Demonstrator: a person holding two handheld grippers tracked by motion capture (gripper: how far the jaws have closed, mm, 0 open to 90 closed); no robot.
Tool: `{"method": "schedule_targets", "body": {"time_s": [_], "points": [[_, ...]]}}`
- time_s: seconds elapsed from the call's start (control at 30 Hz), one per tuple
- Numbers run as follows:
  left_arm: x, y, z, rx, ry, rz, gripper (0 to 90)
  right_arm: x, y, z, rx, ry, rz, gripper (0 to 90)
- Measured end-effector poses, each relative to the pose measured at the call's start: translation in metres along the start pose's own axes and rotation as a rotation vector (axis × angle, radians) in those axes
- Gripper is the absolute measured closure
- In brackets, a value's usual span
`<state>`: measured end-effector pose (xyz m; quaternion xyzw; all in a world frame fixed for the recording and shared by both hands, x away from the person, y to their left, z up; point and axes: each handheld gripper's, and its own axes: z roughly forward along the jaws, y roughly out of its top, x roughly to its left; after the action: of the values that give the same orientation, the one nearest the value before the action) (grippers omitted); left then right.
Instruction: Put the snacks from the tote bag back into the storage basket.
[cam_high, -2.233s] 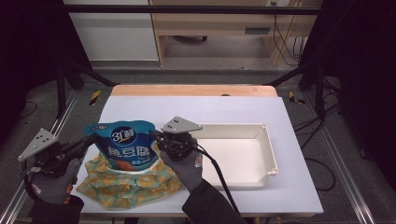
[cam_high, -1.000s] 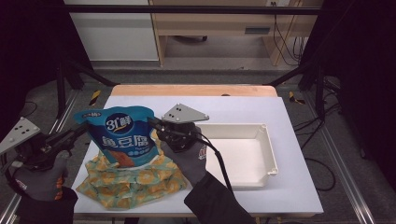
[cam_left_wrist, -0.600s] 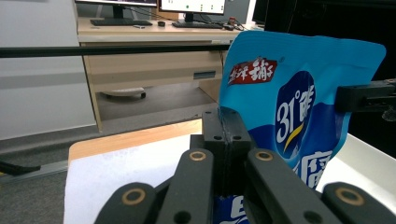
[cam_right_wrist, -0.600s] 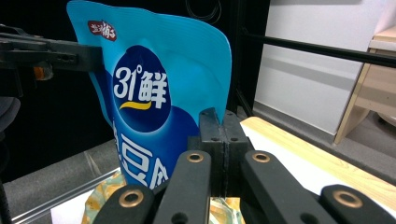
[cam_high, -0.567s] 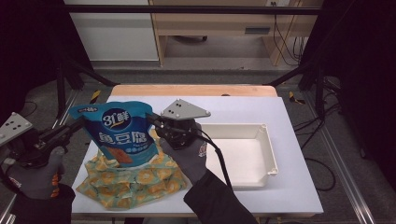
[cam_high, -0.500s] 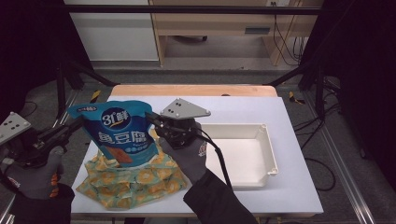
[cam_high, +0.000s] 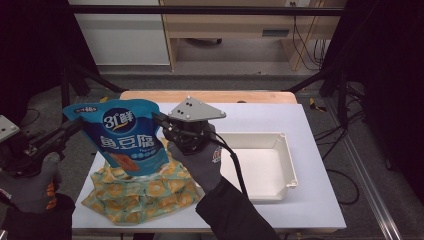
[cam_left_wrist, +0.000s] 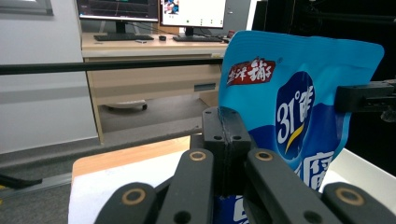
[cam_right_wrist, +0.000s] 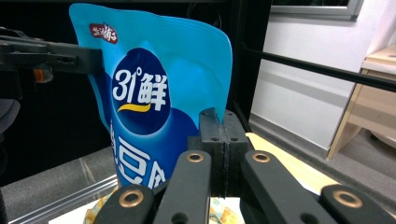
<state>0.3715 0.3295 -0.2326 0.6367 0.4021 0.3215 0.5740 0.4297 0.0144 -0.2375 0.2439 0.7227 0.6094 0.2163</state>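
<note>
A blue snack pouch (cam_high: 125, 135) hangs upright at left centre of the high view, above a yellow patterned bag (cam_high: 145, 192) lying on the white table (cam_high: 310, 200). The left gripper (cam_high: 75, 126) pinches its left edge and the right gripper (cam_high: 159, 119) its right edge. A white tray (cam_high: 287, 165) sits right of centre.

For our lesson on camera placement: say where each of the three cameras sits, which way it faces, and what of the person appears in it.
High view: above the person's side, facing forward and down on the white table; both forearms enter from below.
Left gripper view: rides the left gripper, facing a desk; jaws clamp the blue pouch.
Right gripper view: rides the right gripper, facing a wall.
Shared: all three show the pouch.
</note>
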Motion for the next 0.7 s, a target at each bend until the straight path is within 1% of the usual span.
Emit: {"method": "schedule_targets", "body": {"time_s": [0.23,0.5,0.7], "points": [[-0.007,0.005,0.003,-0.004,-0.016,0.005,90.0,-0.003,0.006,-0.008,-0.004,-0.012,-0.018,90.0],[-0.019,0.006,0.011,-0.005,-0.037,0.006,90.0,-0.009,0.006,-0.024,-0.013,-0.026,-0.018,90.0],[-0.028,0.007,0.019,-0.004,-0.058,0.010,90.0,-0.017,0.004,-0.034,-0.016,-0.041,-0.009,90.0]]}}
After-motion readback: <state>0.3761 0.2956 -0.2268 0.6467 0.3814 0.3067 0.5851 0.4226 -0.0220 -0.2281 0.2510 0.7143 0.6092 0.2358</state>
